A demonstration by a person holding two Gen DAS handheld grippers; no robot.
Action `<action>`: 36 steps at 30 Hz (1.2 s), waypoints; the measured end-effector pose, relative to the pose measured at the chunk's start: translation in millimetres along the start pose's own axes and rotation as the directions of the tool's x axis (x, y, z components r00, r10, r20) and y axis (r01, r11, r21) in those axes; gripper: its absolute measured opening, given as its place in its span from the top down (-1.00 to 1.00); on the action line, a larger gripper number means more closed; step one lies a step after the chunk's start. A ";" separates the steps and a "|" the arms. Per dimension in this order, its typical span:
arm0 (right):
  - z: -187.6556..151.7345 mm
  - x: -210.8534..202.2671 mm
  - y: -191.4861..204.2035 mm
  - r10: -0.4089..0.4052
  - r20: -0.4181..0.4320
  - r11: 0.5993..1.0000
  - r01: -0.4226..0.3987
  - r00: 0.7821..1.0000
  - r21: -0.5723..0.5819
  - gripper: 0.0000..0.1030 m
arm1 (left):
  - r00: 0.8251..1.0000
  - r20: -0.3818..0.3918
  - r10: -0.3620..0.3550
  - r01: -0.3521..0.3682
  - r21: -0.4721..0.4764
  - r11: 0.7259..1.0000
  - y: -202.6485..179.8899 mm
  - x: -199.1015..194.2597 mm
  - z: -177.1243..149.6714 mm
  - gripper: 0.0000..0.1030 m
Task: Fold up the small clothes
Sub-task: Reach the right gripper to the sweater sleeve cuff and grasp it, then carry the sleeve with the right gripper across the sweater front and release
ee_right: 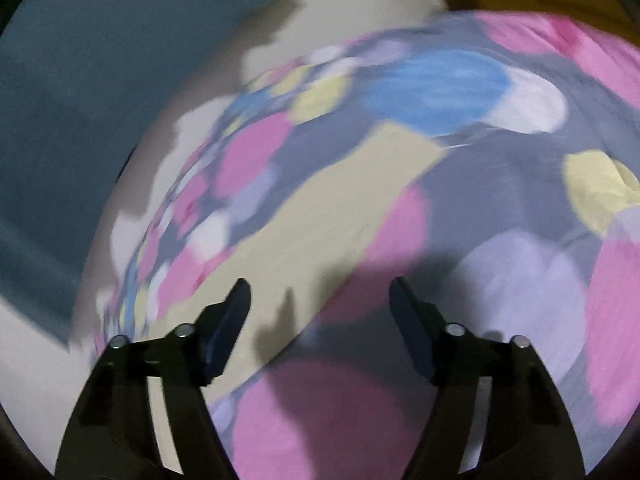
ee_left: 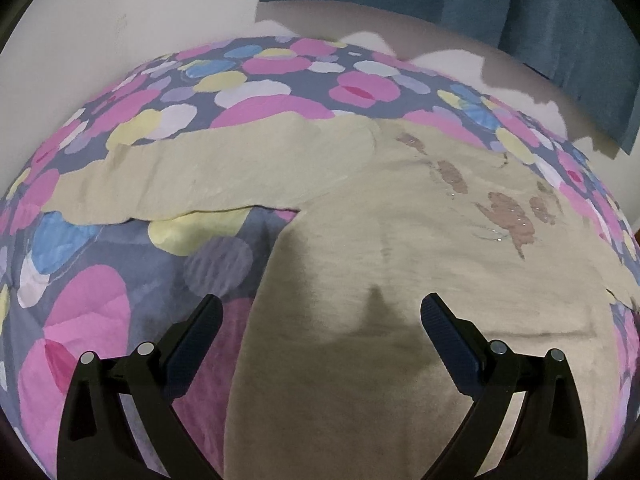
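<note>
Our left gripper (ee_left: 320,312) hovers wide open over a cream shirt (ee_left: 400,240) spread on the spotted bedspread (ee_left: 100,280). Our right gripper (ee_right: 320,300), blurred, gapes empty above a sleeve (ee_right: 320,220).

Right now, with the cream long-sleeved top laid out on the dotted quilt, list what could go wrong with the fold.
1. The cream long-sleeved top matches the pale patches of the dotted quilt, so the open right gripper, seen in a blurred view, might pinch quilt with sleeve.
2. The open left gripper hovers over the top's body, not an edge; closing there could bunch the fabric.
</note>
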State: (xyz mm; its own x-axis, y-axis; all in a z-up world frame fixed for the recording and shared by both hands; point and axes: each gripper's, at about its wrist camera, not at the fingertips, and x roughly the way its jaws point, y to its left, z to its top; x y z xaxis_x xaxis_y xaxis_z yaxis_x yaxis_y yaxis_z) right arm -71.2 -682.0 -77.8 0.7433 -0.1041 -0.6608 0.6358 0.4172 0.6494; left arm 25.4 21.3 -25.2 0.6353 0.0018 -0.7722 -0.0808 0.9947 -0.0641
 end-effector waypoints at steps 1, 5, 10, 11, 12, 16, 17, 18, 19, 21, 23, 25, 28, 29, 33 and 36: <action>7.7 3.8 -10.1 0.011 0.006 0.999 -0.012 1.000 0.039 -0.21 | 1.000 -0.003 0.005 -0.005 -0.003 1.000 0.2 1.1 -0.2 -0.92; 30.0 18.3 -33.0 0.070 0.033 0.991 -0.074 0.997 0.109 -0.21 | 0.999 -0.022 0.029 -0.029 0.001 1.000 -1.4 6.7 -0.4 -0.92; 43.8 31.6 -36.9 0.099 0.062 0.987 -0.106 0.993 0.118 -0.21 | 0.998 -0.052 0.036 -0.036 -0.001 0.999 -4.4 10.5 -0.3 -0.92; 45.1 34.0 -36.4 0.095 0.066 0.989 -0.102 0.993 0.109 -0.21 | 0.998 -0.055 0.037 -0.037 -0.003 0.999 -4.6 10.8 -0.1 -0.92; 44.3 35.6 -32.2 0.089 0.068 0.990 -0.096 0.994 0.103 -0.20 | 0.998 -0.060 0.035 -0.035 -0.004 0.999 -4.4 11.1 -0.3 -0.92; 44.8 43.2 -26.6 0.054 0.073 0.995 -0.059 0.996 0.082 0.16 | 0.997 -0.066 0.033 -0.033 -0.004 0.999 -4.2 11.6 -0.4 -0.92; 44.9 44.4 -27.7 0.047 0.073 0.995 -0.053 0.996 0.087 0.24 | 0.997 -0.070 0.031 -0.031 -0.006 0.999 -4.1 11.8 -0.3 -0.92; 45.5 45.9 -29.3 0.042 0.066 0.995 -0.048 0.997 0.093 0.50 | 0.997 -0.074 0.028 -0.029 -0.007 1.000 -4.2 11.9 -0.3 -0.92; 45.9 48.9 -31.1 0.043 0.046 0.994 -0.048 0.998 0.100 0.81 | 0.997 -0.076 0.028 -0.028 -0.008 1.000 -4.4 12.1 -0.3 -0.92; 43.3 51.4 -31.7 0.049 0.029 0.993 -0.052 0.998 0.110 0.91 | 0.996 -0.080 0.030 -0.031 -0.009 0.999 -4.7 12.1 -0.3 -0.92; 40.7 46.7 -25.2 0.052 0.046 0.995 -0.056 0.998 0.088 0.91 | 0.997 -0.063 0.032 -0.033 -0.014 0.999 -1.2 11.0 -0.4 -0.92; 36.9 40.7 -12.5 0.065 0.059 0.996 -0.068 0.996 0.053 0.92 | 0.998 -0.048 0.032 -0.033 -0.018 0.999 3.4 10.5 0.1 -0.92; 28.5 32.1 13.3 0.106 0.065 0.994 -0.106 0.992 -0.003 0.92 | 0.999 -0.032 0.034 -0.034 -0.017 0.999 9.9 9.0 0.3 -0.92; 26.4 31.2 24.0 0.118 0.064 0.993 -0.116 0.991 -0.026 0.92 | 0.999 -0.030 0.031 -0.032 -0.018 0.999 11.9 8.2 0.3 -0.92; 10.7 20.6 72.0 0.170 0.059 0.978 -0.161 0.984 -0.135 0.92 | 0.999 -0.021 0.024 -0.025 -0.024 0.999 19.3 3.3 0.4 -0.92; -4.2 14.8 107.6 0.214 0.036 0.960 -0.203 0.976 -0.195 0.92 | 1.000 -0.021 0.023 -0.023 -0.022 0.999 23.5 -0.4 -0.7 -0.92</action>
State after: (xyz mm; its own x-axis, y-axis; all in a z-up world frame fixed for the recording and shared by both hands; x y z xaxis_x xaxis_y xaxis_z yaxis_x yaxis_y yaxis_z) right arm 7.3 -634.8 -19.3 0.8693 -0.0449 -0.4922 0.4183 0.5973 0.6843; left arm 22.7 44.6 -26.8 0.6168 0.0223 -0.7868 -0.1124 0.9919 -0.0600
